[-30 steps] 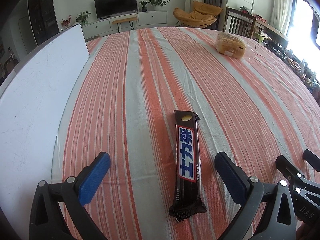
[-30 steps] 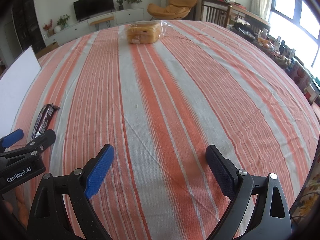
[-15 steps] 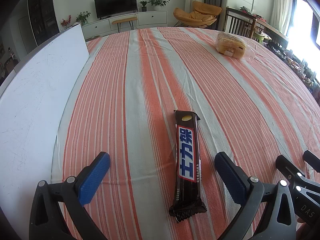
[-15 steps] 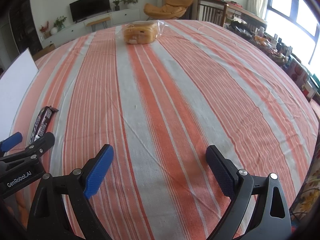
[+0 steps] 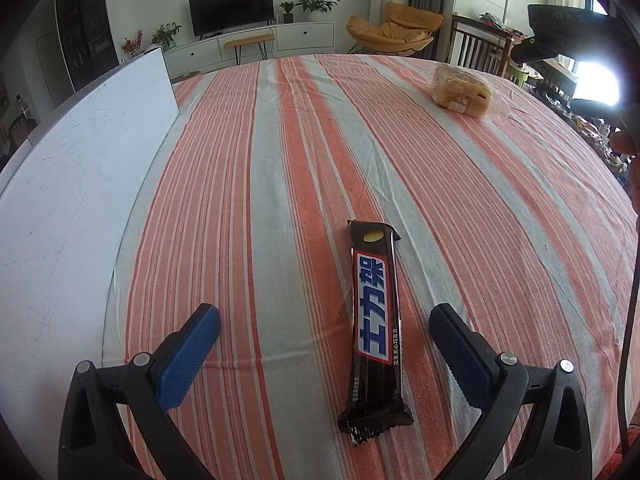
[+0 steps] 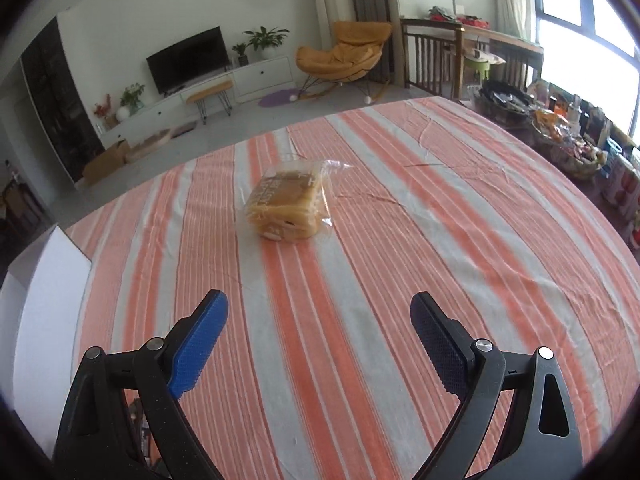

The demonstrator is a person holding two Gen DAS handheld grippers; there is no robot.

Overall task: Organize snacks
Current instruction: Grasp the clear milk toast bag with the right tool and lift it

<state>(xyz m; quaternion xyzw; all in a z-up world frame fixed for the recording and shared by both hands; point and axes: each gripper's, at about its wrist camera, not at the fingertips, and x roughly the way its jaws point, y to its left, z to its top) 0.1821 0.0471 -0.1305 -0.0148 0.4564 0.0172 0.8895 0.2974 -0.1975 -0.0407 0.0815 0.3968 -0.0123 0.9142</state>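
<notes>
2 snacks lie on the striped tablecloth (image 5: 280,168), and both of your tools are spread wide and carrying nothing, so nothing has been gathered yet. Work from the big things down. The white board (image 5: 72,200) fills the left side of the left wrist view and shows again at the lower left edge of the right wrist view; it looks like the likely place to collect things, though whether it is a tray, a box wall or a flat panel cannot be told, so treat it as an edge you could knock. The bagged bread (image 6: 286,206) sits at centre frame in the right wrist view, well ahead of the right gripper (image 6: 318,330) and roughly on its line; in the left wrist view it lies in the upper right. It looks soft and its clear wrap loose, so come in low, straddle the loaf itself and not the flap of plastic, and close only until it holds. The chocolate bar (image 5: 374,320) lies lengthwise between the fingers of the left gripper (image 5: 324,338), nearer the right finger, its crimped near end at lower centre. It is thin and flat against the cloth, so centre over it, press the tips down to the fabric, and pinch across its narrow width at mid-length.
</notes>
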